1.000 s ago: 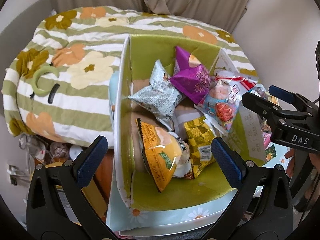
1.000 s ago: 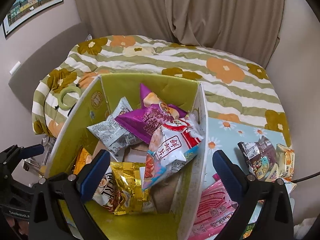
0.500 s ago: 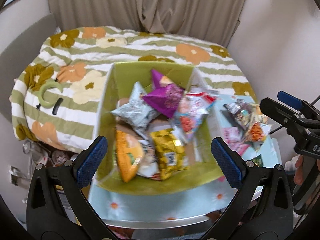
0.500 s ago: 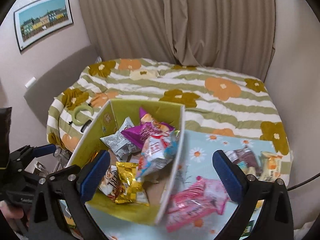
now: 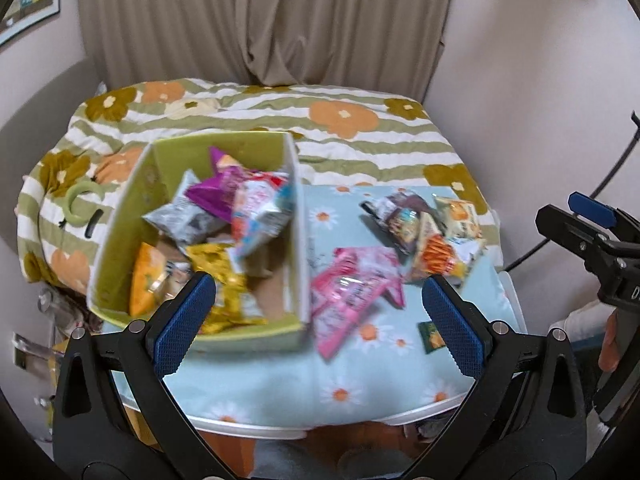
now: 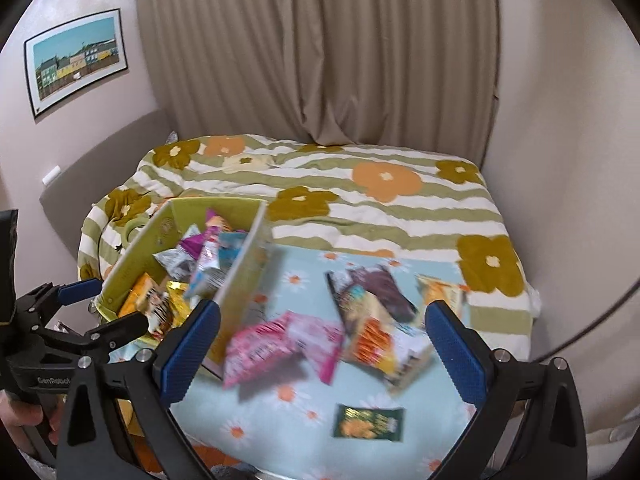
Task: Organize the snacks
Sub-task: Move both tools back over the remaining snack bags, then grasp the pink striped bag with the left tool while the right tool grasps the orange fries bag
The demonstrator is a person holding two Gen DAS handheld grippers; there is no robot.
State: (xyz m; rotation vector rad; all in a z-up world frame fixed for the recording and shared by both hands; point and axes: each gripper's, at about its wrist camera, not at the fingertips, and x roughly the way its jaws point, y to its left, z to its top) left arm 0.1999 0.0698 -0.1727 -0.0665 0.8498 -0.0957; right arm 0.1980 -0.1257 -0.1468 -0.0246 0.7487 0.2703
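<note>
I hold both grippers, left [image 5: 318, 320] and right [image 6: 322, 342], spread wide and empty above the table, since loose packets [image 6: 372, 320] beside the box [image 5: 298, 240] need collecting.

The snack bags [image 5: 352, 296] are shiny plastic. The green box [image 5: 120, 240] looks like smooth cardboard. The daisy tablecloth [image 5: 280, 376] and flowery blanket [image 6: 380, 200] are soft cloth.

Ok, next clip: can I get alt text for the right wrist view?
The right gripper, jaws wide open and empty, hangs above a daisy-print tablecloth strewn with loose snack packets. To the left stands a green box already holding several packets, with a floral striped bed and beige curtains behind.
</note>
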